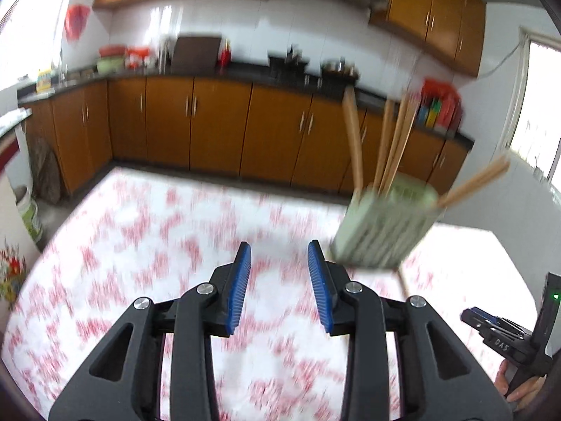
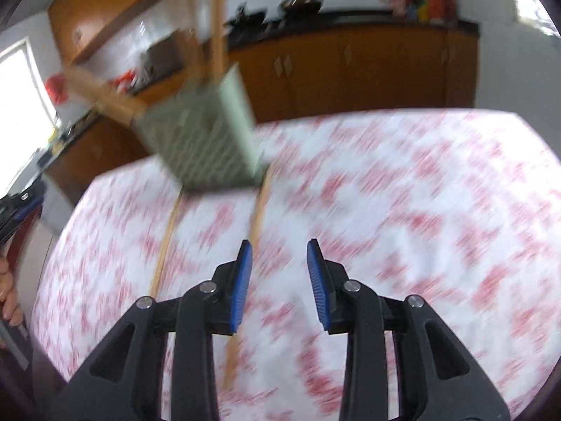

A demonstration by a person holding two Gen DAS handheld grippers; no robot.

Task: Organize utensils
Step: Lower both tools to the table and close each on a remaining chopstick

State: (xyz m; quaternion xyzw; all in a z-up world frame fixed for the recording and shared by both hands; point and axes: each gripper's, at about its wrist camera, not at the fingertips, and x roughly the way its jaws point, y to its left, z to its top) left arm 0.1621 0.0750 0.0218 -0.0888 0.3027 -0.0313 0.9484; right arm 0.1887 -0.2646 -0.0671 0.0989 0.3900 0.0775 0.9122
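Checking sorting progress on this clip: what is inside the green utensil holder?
Several wooden chopsticks stand in the green utensil holder, tops leaning apart. Their lower ends are hidden by its slatted walls, and blur prevents an exact count.

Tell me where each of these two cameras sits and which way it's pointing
Left wrist view: sits on the left gripper, jaws open, facing the red-and-white patterned tablecloth and orange kitchen cabinets; the right gripper and a hand show at lower right.

Right wrist view: sits on the right gripper, jaws open, facing the tablecloth with two loose wooden chopsticks; a hand shows at left.

Shared: the pale green slatted utensil holder with wooden chopsticks, blurred in both.
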